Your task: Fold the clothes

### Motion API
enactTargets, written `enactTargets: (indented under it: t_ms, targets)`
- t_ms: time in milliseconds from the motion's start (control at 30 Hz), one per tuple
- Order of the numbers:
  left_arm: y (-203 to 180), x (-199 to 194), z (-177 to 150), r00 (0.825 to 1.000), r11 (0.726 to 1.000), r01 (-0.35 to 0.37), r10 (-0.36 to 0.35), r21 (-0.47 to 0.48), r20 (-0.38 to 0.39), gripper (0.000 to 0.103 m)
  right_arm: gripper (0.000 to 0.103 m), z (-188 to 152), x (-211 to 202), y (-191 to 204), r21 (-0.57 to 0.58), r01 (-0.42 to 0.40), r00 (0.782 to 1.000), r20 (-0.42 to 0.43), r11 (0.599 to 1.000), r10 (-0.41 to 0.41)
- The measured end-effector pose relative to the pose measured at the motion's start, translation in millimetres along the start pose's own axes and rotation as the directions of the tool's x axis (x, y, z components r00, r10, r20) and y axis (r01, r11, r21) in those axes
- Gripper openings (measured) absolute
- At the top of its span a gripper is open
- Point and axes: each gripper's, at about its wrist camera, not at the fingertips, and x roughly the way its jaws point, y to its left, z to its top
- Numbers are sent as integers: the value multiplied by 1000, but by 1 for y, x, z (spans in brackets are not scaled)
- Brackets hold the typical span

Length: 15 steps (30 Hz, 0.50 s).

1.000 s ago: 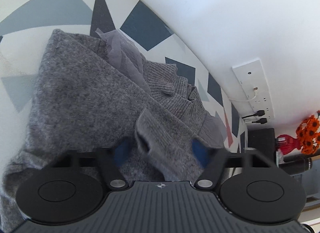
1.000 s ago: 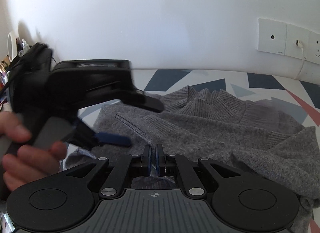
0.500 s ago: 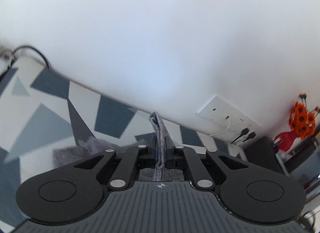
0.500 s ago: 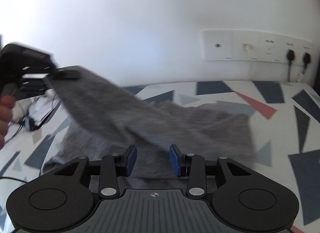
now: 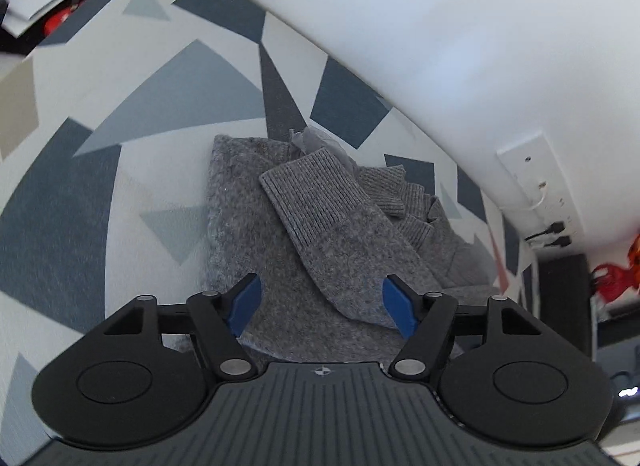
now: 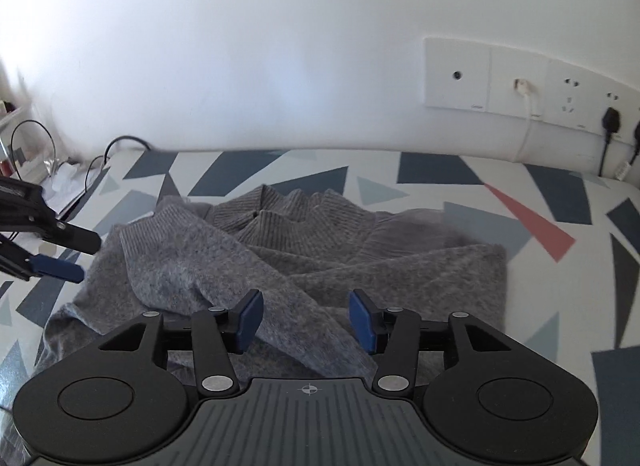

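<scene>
1 grey knit sweater (image 6: 304, 250): lies partly folded on the geometric-patterned bed sheet (image 6: 560, 201), near the white wall (image 6: 240, 45); 1 sleeve (image 5: 332, 221) laid across its body, ribbed cuff toward the wall.

My left tool (image 5: 322, 306): spread wide, empty, over the sleeve.

My right tool (image 6: 306, 320): spread wide, empty, over the sweater's near edge.

1 socket panel (image 6: 520, 81): on the wall.

a white socket panel (image 6: 520, 81) on the wall holds a white cable (image 6: 527, 121) and two black plugs (image 6: 611, 121); loose cables (image 6: 120, 143) lie far left.
</scene>
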Motion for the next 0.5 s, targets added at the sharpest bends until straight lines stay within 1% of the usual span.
enactTargets:
  t_ms: [67, 100, 133, 167, 200, 233, 333, 467, 500]
  targets:
    - [2, -5, 1, 1000, 1000, -5, 5, -15, 9, 70, 49, 1, 2, 4, -8, -26, 1000, -7, 1000, 26]
    - [3, -7, 2, 1000, 1000, -22, 22, -10, 18, 70, 49, 1, 3, 6, -12, -38, 999, -11, 999, 38]
    - [2, -8, 2, 999, 999, -44, 44, 3, 28, 70, 46, 1, 4, 7, -16, -51, 999, -14, 999, 51]
    - [2, -9, 2, 997, 998, -68, 67, 17, 36, 70, 33, 2, 4, 9, -19, -64, 998, -18, 998, 64]
    - [3, -9, 2, 996, 996, -87, 86, 27, 38, 71, 25, 2, 5, 11, -23, -77, 997, -22, 997, 76]
    - [4, -9, 2, 994, 994, -100, 99, 31, 35, 71, 10, 2, 6, 13, -27, -90, 996, -26, 996, 89]
    - [8, -6, 2, 994, 994, -106, 105, 24, 18, 71, 7, 3, 8, 19, -44, -128, 991, -36, 991, 126]
    - [8, -1, 0, 993, 993, -115, 115, 37, 6, 71, 6, -10, -11, 41, -201, -169, 986, -36, 965, 165]
    - [7, 0, 0, 993, 992, -116, 116, 41, 3, 71, 5, -13, -14, 47, -235, -188, 982, -57, 954, 180]
